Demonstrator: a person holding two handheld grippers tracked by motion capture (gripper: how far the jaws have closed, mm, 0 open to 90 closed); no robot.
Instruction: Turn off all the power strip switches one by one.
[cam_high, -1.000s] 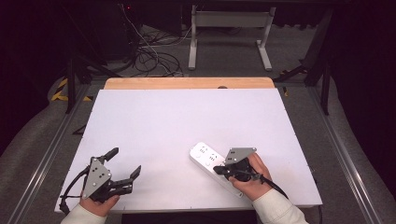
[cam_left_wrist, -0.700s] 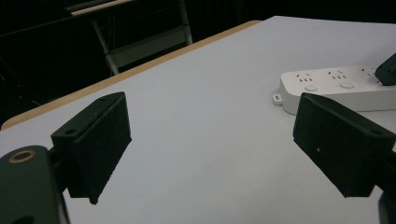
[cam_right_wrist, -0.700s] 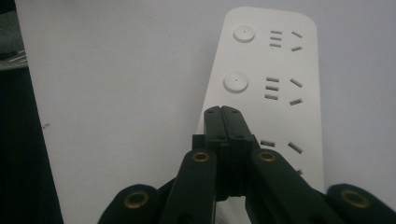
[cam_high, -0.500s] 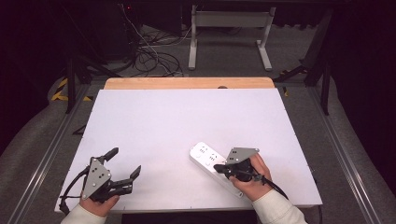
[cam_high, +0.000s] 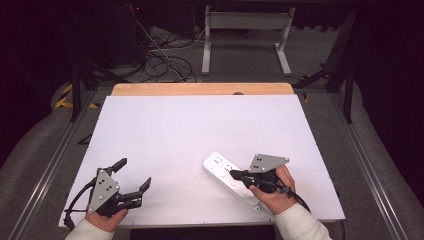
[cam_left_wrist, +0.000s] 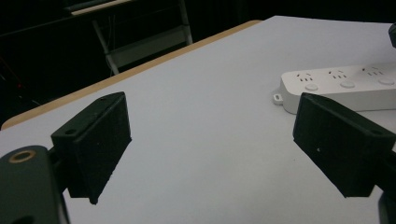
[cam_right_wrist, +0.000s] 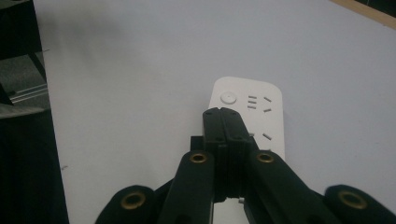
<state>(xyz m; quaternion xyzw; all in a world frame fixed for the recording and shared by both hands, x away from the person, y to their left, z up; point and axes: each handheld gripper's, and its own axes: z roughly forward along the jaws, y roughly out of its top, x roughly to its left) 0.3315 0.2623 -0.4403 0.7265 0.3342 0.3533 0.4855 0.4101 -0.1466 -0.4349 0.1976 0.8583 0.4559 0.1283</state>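
A white power strip (cam_high: 225, 172) with round buttons lies on the white table (cam_high: 200, 130), near the front right. My right gripper (cam_high: 234, 174) is shut, its jaws pressed together with nothing between them, tips over the strip's top face (cam_right_wrist: 247, 105) near its end button. Whether they touch the strip I cannot tell. My left gripper (cam_high: 134, 173) rests at the front left, open, jaws wide apart over bare table. In the left gripper view the strip (cam_left_wrist: 345, 86) lies beyond the right jaw, apart from it.
A wooden strip (cam_high: 200, 89) runs along the table's far edge. Beyond it stand a metal frame (cam_high: 245, 35) and loose cables (cam_high: 160, 60) on the floor. Metal rails (cam_high: 45, 170) flank the table on both sides.
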